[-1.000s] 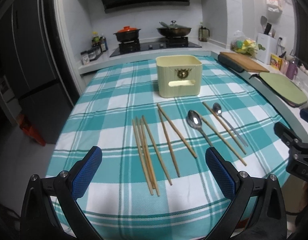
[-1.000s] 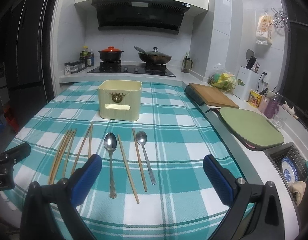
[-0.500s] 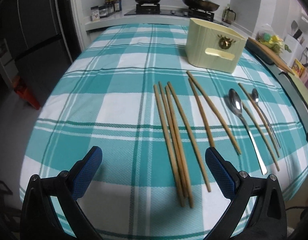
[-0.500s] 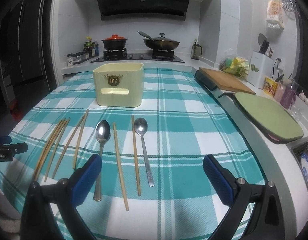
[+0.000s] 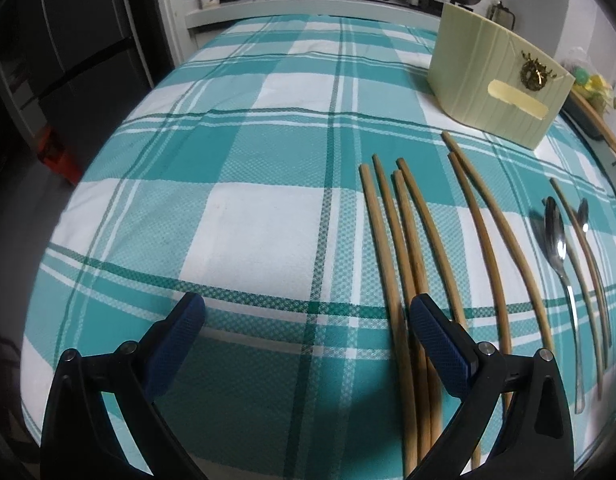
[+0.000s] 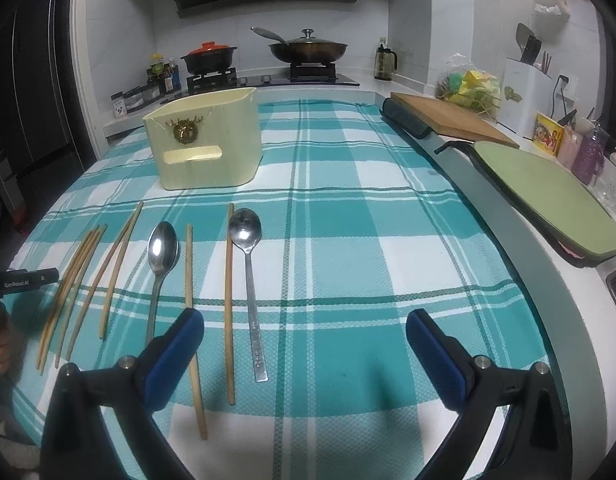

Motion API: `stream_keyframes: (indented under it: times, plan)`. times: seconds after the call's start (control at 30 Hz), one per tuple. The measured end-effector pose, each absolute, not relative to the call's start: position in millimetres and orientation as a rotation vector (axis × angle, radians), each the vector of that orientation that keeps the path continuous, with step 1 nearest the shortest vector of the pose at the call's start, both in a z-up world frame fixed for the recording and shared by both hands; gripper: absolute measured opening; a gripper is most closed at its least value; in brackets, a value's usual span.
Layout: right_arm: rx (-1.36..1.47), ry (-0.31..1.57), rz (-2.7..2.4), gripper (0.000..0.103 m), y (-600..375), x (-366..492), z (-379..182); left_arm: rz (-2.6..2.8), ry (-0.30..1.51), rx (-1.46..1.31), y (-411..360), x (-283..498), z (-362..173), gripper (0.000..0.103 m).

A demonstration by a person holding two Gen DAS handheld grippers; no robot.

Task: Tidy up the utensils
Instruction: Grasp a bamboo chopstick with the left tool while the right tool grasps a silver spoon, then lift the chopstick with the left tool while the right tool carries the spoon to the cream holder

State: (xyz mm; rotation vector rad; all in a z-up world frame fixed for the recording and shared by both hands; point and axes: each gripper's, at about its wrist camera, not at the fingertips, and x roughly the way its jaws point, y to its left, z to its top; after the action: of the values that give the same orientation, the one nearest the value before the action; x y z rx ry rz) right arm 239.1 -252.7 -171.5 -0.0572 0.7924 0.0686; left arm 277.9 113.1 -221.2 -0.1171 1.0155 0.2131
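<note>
A teal-and-white checked cloth point(image 6: 347, 240) covers the table, and on it stands a cream box point(image 6: 206, 140) with a gold emblem, the landmark for all else. In front of the box the utensils lie in a loose row, handles toward the near edge: a bunch of four chopsticks point(image 5: 403, 248) off its left front corner, two more chopsticks point(image 5: 487, 248) just right of those, then a large spoon point(image 6: 160, 264), a single chopstick point(image 6: 190, 300), another chopstick point(image 6: 229, 292) and a smaller spoon point(image 6: 248, 276) straight before the box. The left gripper point(image 5: 308, 332) hangs low over the cloth, spread wide and holding nothing, its right finger point(image 5: 439, 340) over the bunch. The right gripper point(image 6: 306, 344) is likewise spread and empty, near the single chopstick.
</note>
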Motion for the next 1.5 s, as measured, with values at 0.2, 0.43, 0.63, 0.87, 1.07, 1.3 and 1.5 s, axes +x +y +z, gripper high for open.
stream_keyframes:
  times: [0.2, 0.43, 0.63, 0.87, 1.07, 1.3, 1.5]
  plan:
    - [-0.101, 0.822, 0.143, 0.101, -247.8, 262.2, -179.8, 0.23, 1.037, -0.116, 116.4, 283.6, -228.5, 0.103]
    - [-0.087, 0.977, 0.303, 0.072, -240.5, 305.5, -209.1, 0.206, 1.043, -0.109, 120.4, 283.4, -230.0, 0.103]
    - [-0.176, 0.998, 0.351, 0.057, -219.3, 339.9, -227.8, 0.172, 1.071, -0.091, 121.8, 295.4, -229.4, 0.102]
    - [-0.187, 0.986, 0.381, 0.05, -211.1, 364.7, -235.7, 0.126, 1.073, -0.066, 114.2, 308.8, -226.8, 0.089]
    - [-0.221, 0.941, 0.393, 0.05, -197.3, 375.9, -238.2, 0.104, 1.057, -0.066, 111.7, 323.8, -227.1, 0.084]
    - [-0.198, 0.925, 0.372, 0.049, -193.4, 386.2, -239.0, 0.068, 1.036, -0.049, 103.2, 332.5, -224.8, 0.054]
    - [-0.168, 0.927, 0.35, 0.036, -194.5, 391.1, -235.9, 0.038, 1.01, -0.064, 107.9, 335.3, -220.6, 0.005]
